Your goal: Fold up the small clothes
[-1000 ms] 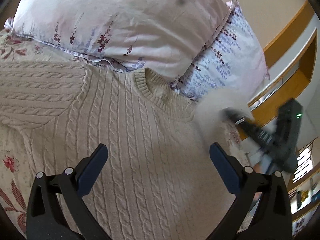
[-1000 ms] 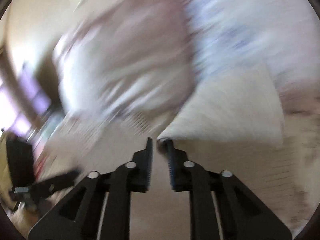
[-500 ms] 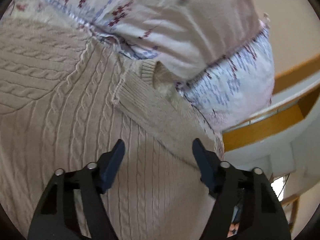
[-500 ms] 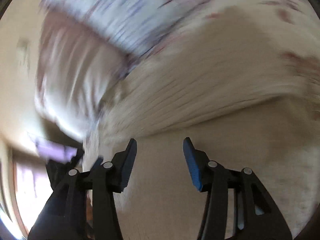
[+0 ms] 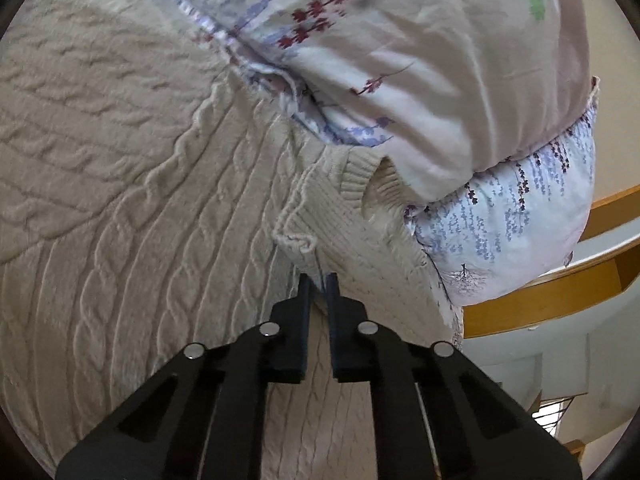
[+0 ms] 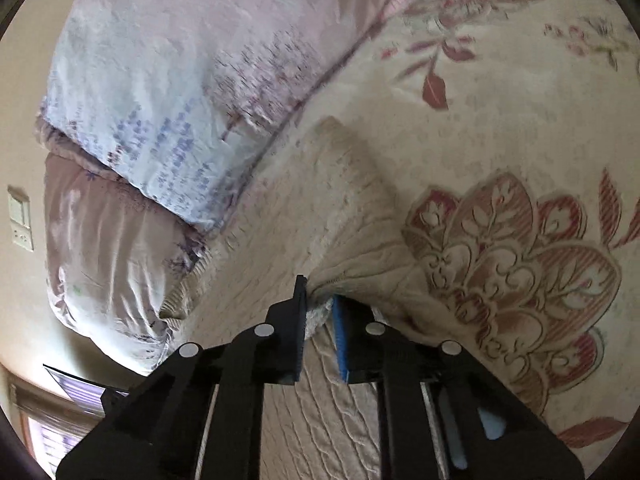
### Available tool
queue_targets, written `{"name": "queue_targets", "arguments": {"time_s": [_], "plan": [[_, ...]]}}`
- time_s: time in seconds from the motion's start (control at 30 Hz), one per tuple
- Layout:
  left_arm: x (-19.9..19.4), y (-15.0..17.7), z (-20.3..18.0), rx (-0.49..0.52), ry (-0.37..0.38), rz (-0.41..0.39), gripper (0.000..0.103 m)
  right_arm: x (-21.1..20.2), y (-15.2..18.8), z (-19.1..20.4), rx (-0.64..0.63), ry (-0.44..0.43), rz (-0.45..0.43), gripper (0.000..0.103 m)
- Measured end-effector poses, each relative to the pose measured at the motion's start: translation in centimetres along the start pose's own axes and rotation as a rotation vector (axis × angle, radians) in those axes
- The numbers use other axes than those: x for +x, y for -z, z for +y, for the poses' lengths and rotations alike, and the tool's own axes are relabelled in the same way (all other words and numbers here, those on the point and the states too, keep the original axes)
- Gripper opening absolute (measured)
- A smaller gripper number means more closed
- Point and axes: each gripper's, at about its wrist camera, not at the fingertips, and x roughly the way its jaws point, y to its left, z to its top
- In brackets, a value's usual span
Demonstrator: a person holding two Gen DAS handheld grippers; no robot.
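A cream cable-knit sweater point(image 5: 132, 216) lies spread on the bed, its ribbed collar point(image 5: 356, 176) against the pillows. One sleeve is folded over the body, inside out. My left gripper point(image 5: 318, 280) is shut on the edge of that folded sleeve below the collar. In the right wrist view the sweater point(image 6: 312, 200) shows as a folded flap on the bedspread. My right gripper point(image 6: 320, 300) is shut on the sweater's folded edge, with knit bunched between the jaws.
Two stacked floral pillows point(image 5: 420, 52) lie just beyond the collar and also show in the right wrist view point(image 6: 152, 92). A floral quilted bedspread point(image 6: 512, 240) lies under the sweater. A wooden headboard point(image 5: 560, 292) stands at the right.
Both grippers were open half a second ago and have closed on the sweater. A second ago the right gripper carried the sleeve across; it now lies folded over the body.
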Motion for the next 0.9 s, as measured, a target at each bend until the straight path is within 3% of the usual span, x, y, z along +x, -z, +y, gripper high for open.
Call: {"name": "queue_targets", "arguments": {"time_s": [0.2, 0.4, 0.5, 0.6, 0.67, 0.77, 0.9], "plan": [[-2.6, 1.5, -1.4, 0.09, 0.018, -0.044, 0.005, -2.7, 0.0, 1.1, -0.078, -0.011, -0.105, 0.011], [-2.9, 3.7, -0.7, 0.141, -0.055, -0.032, 0.005, -1.0, 0.5, -0.8, -0.051, 0.08, -0.04, 0.011], [-2.0, 3.5, 0.2, 0.115, -0.065, -0.003, 0.006, -1.0, 1.0, -0.9, -0.071, 0.103, -0.038, 0.012], [-2.2, 3.6, 0.4, 0.109, -0.048, 0.015, 0.009, -1.6, 1.4, -0.4, -0.099, 0.126, -0.028, 0.025], [-3.3, 3.7, 0.7, 0.118, -0.029, 0.025, 0.026, -2.3, 2.0, 0.0, -0.123, 0.133, -0.036, 0.043], [-6.1, 3.9, 1.6, 0.135, -0.004, 0.013, 0.044, -3.6, 3.2, 0.8, -0.17, 0.12, -0.067, 0.069], [-11.3, 3.1, 4.9, 0.086, -0.013, -0.069, 0.05, -3.9, 5.3, 2.4, -0.29, 0.041, -0.069, 0.07]]}}
